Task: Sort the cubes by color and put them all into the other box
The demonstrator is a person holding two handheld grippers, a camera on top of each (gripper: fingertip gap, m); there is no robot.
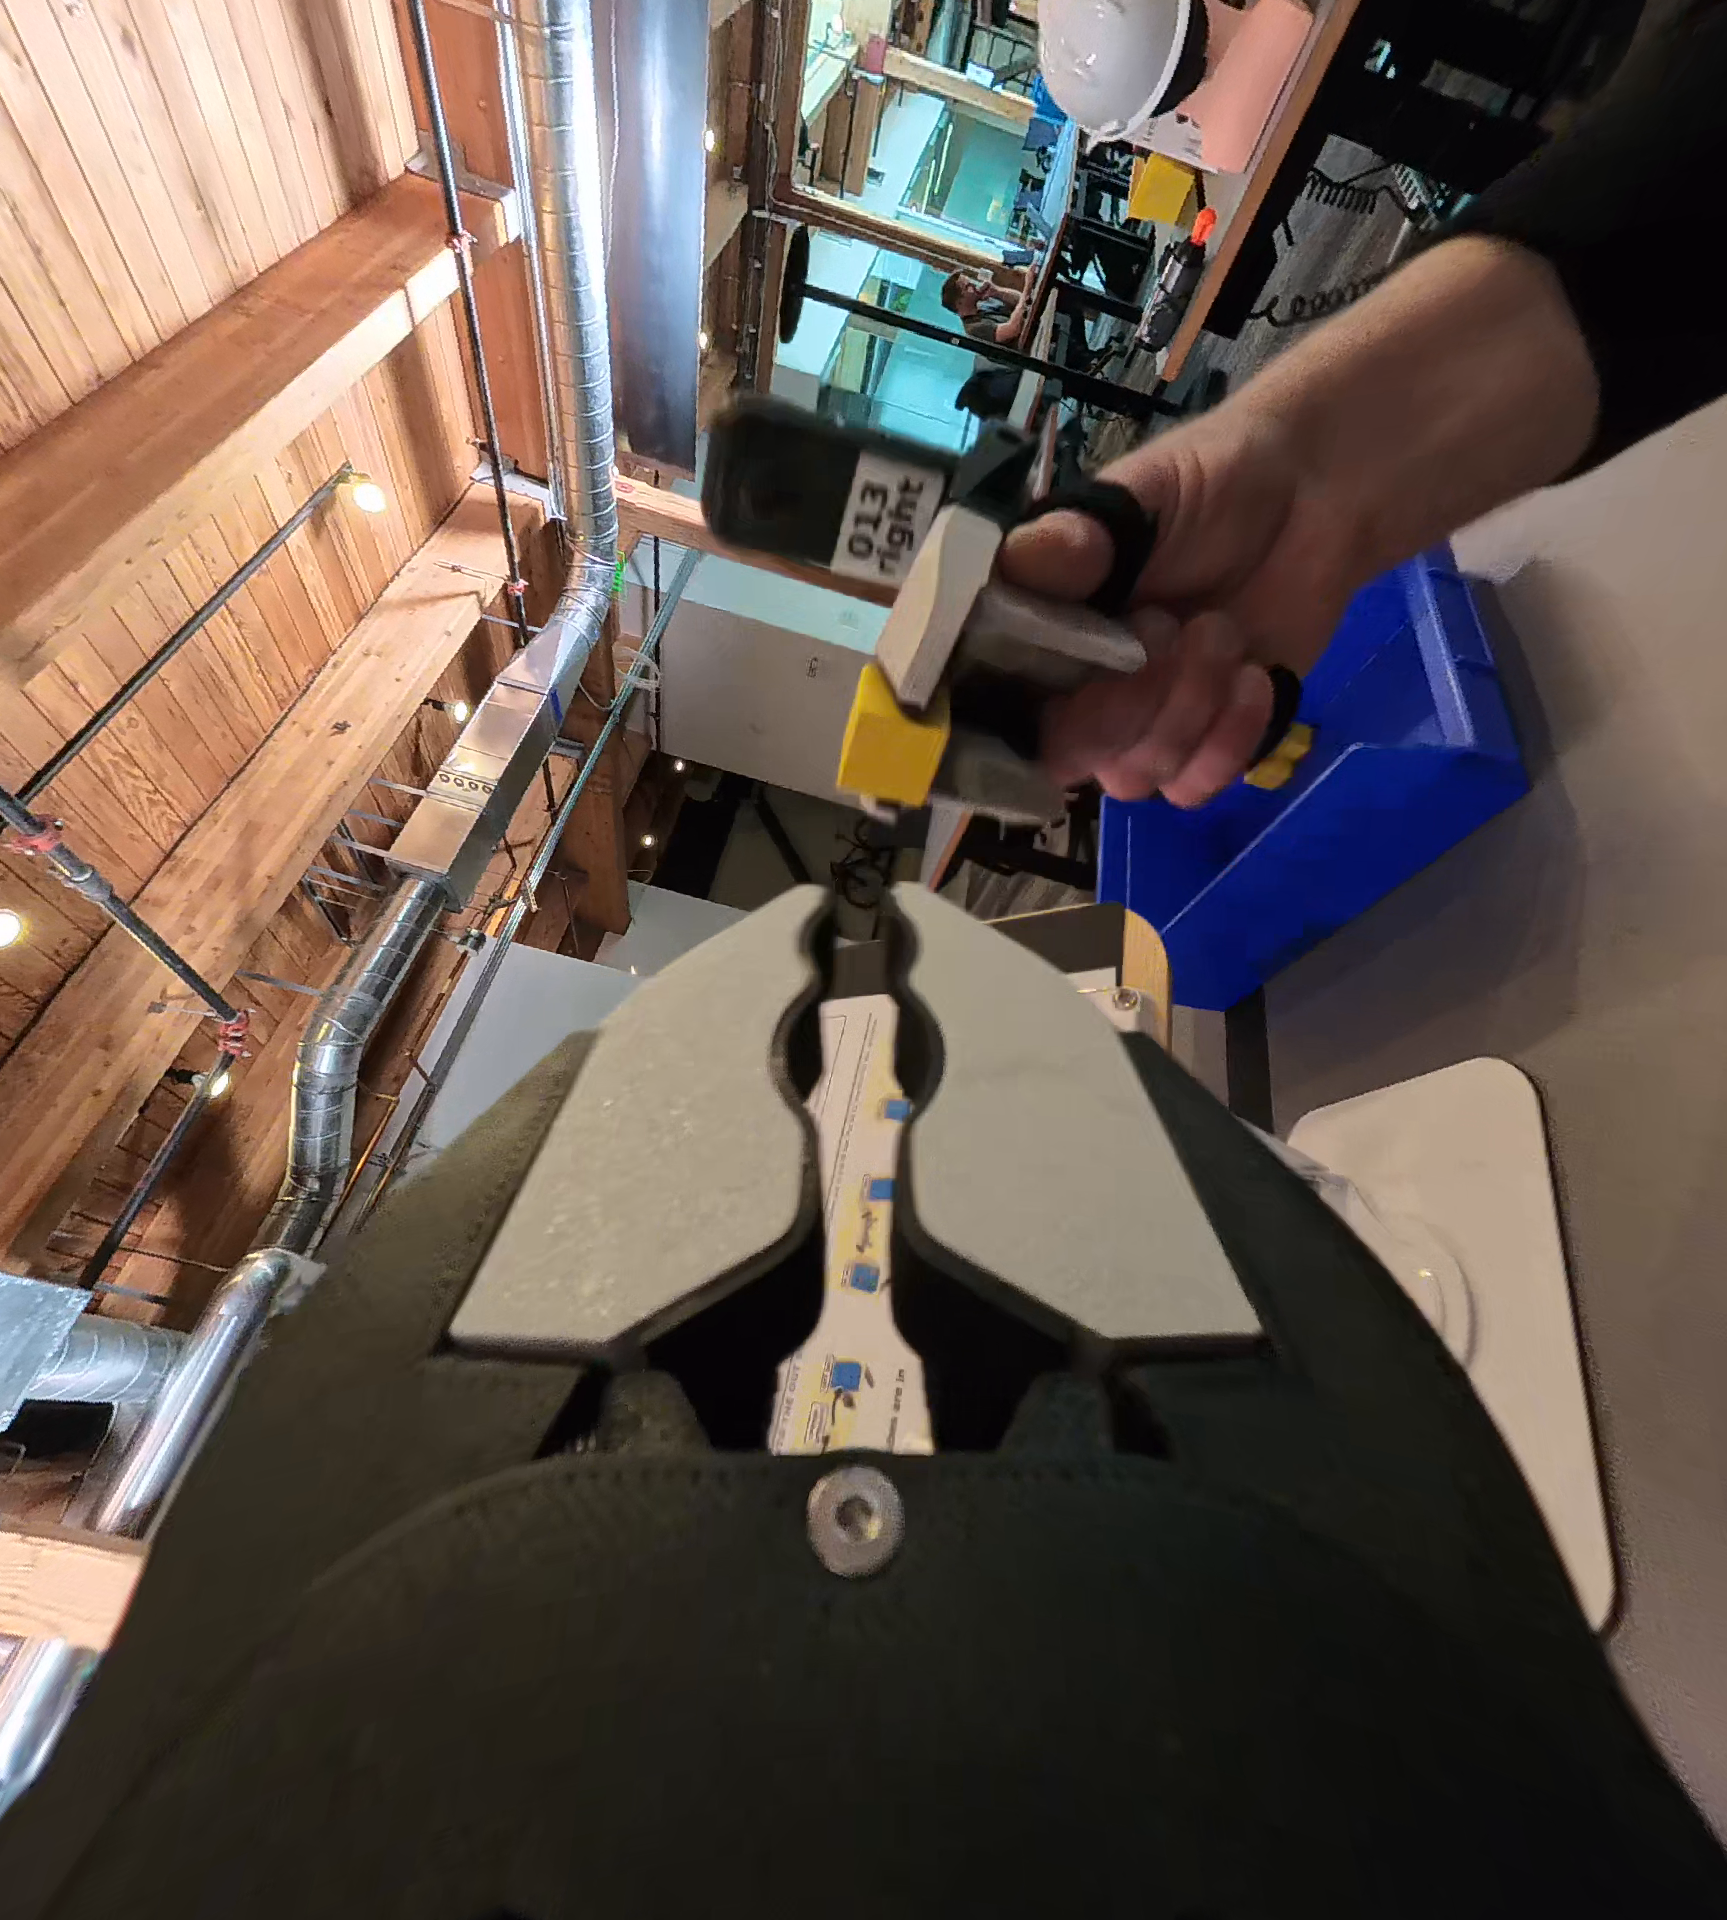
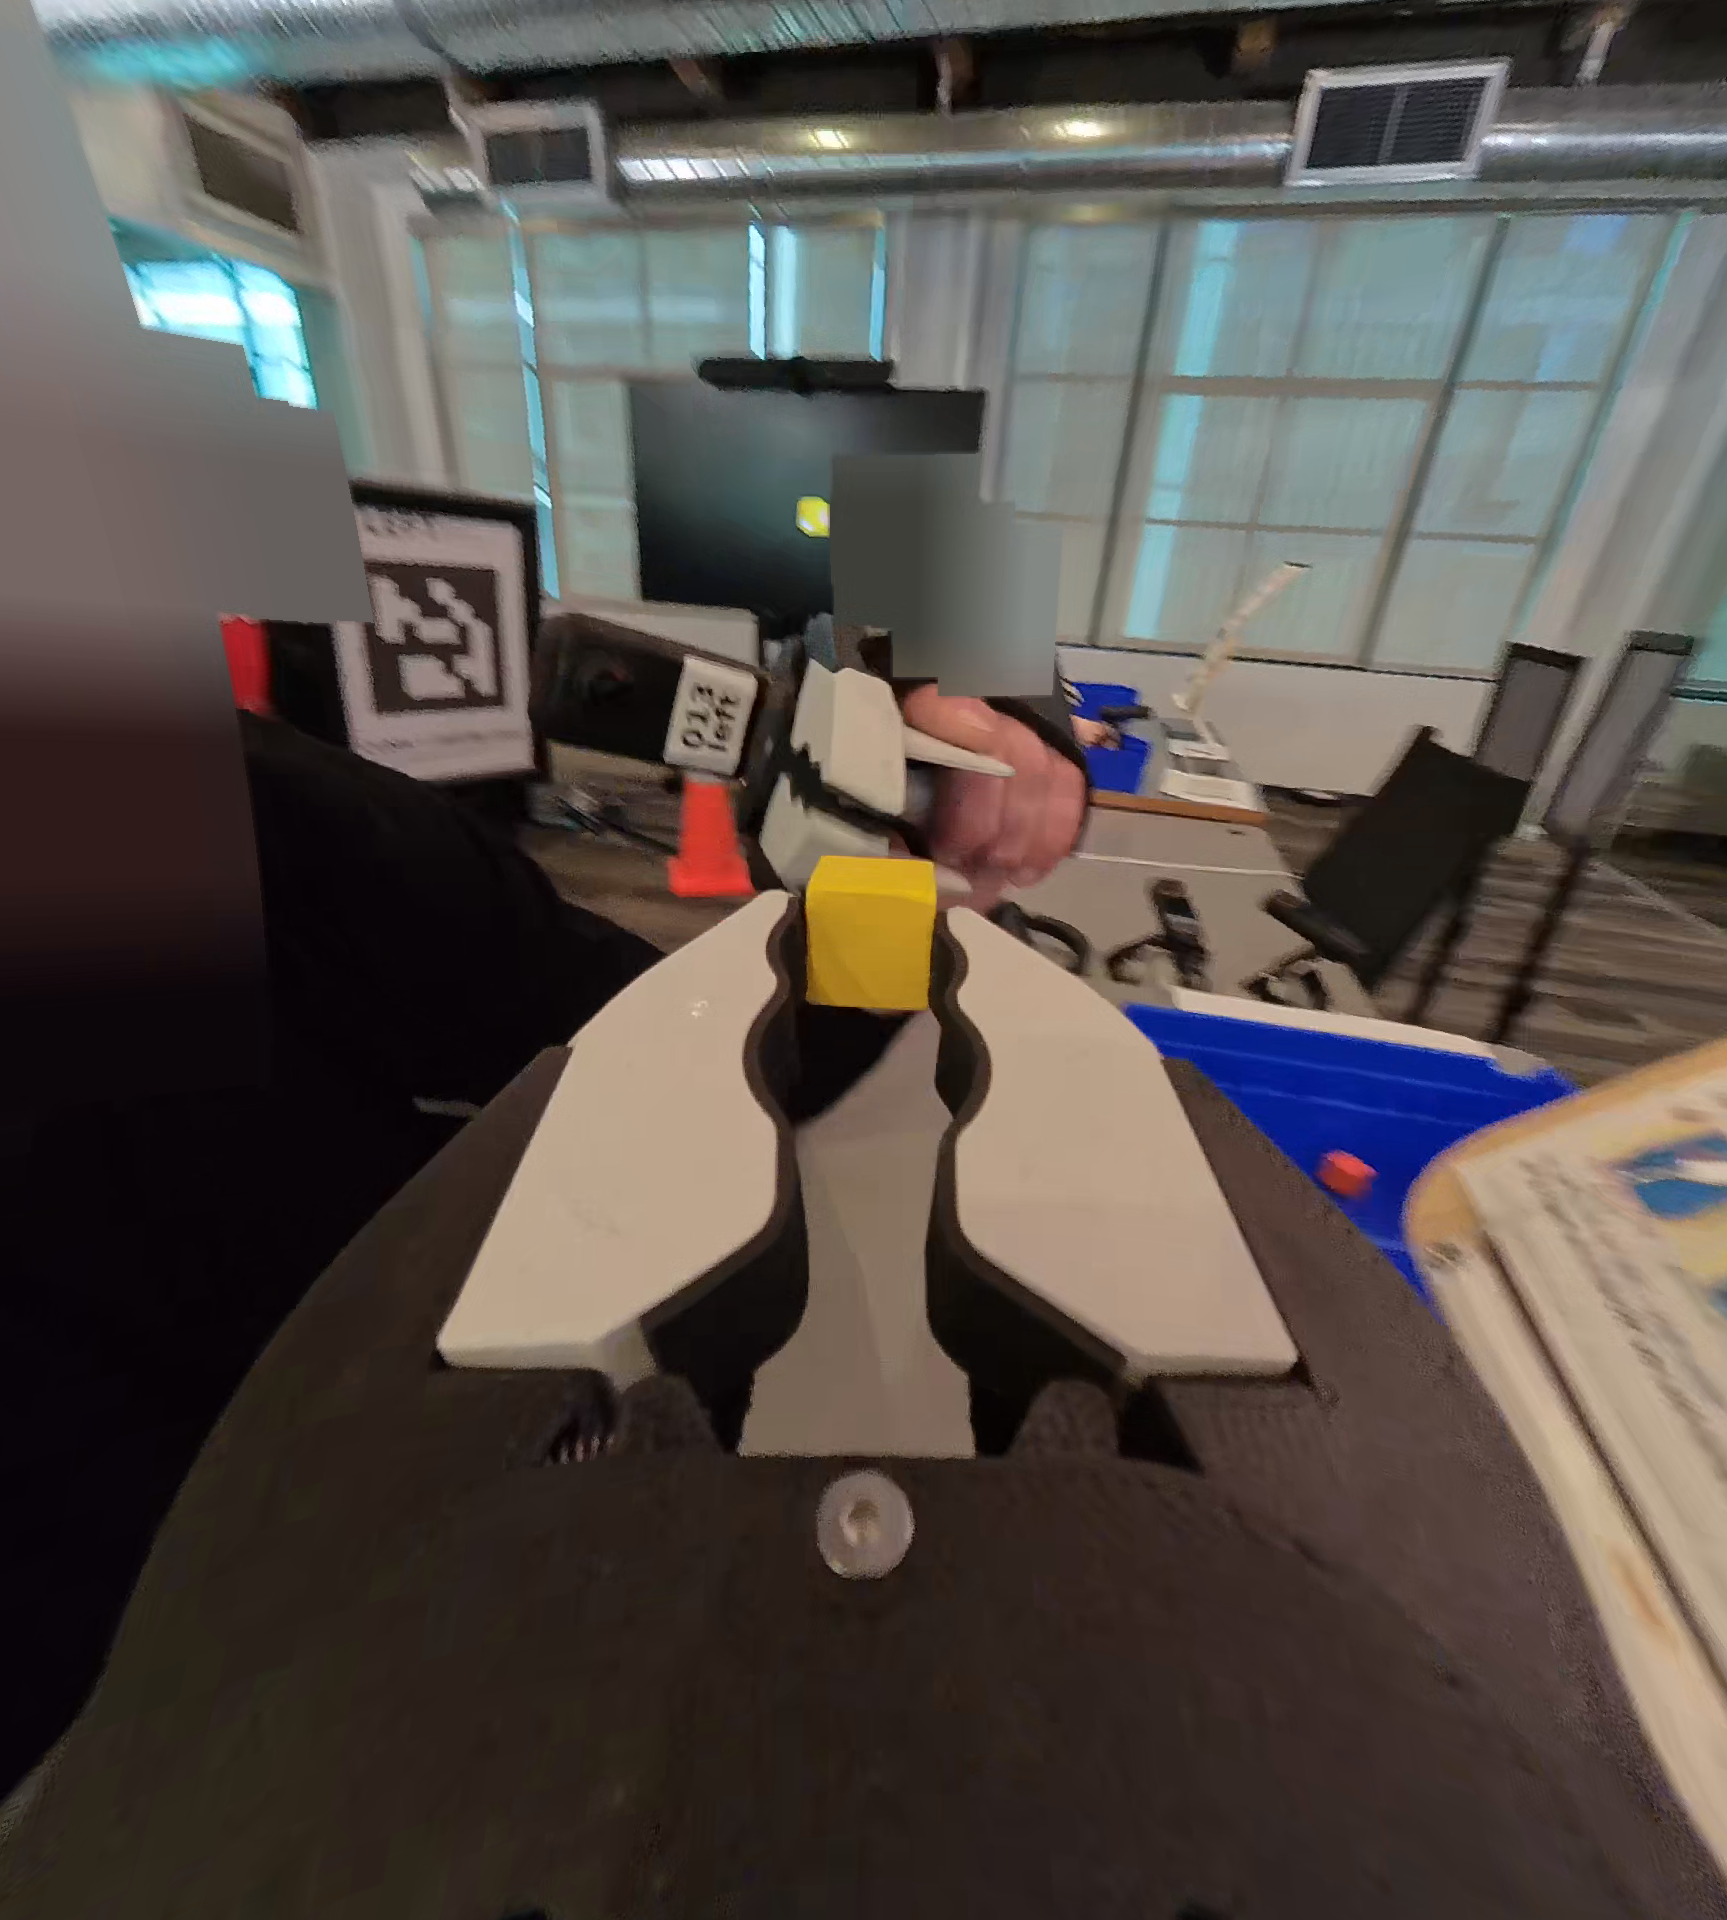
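My right gripper (image 2: 869, 940) is shut on a yellow cube (image 2: 869, 935) at its fingertips and holds it in the air. The left wrist view shows the same gripper (image 1: 892, 727), hand-held, with the yellow cube (image 1: 888, 758) between its fingers. My left gripper (image 1: 859, 902) is shut and empty, just below the right one. It also shows in the right wrist view (image 2: 809, 779), close behind the cube. A blue box (image 2: 1306, 1081) on the right holds a red cube (image 2: 1347, 1172). In the left wrist view the blue box (image 1: 1358, 790) holds something small and yellow (image 1: 1280, 756).
A wood-edged board with a printed picture sheet (image 2: 1617, 1351) stands close at my right. The grey table (image 1: 1690, 987) carries a white rounded panel (image 1: 1461, 1299). Farther off are an orange cone (image 2: 708, 842), a black-and-white marker board (image 2: 438, 649) and a black chair (image 2: 1399, 862). There is about 5 cm between the tips of the two grippers.
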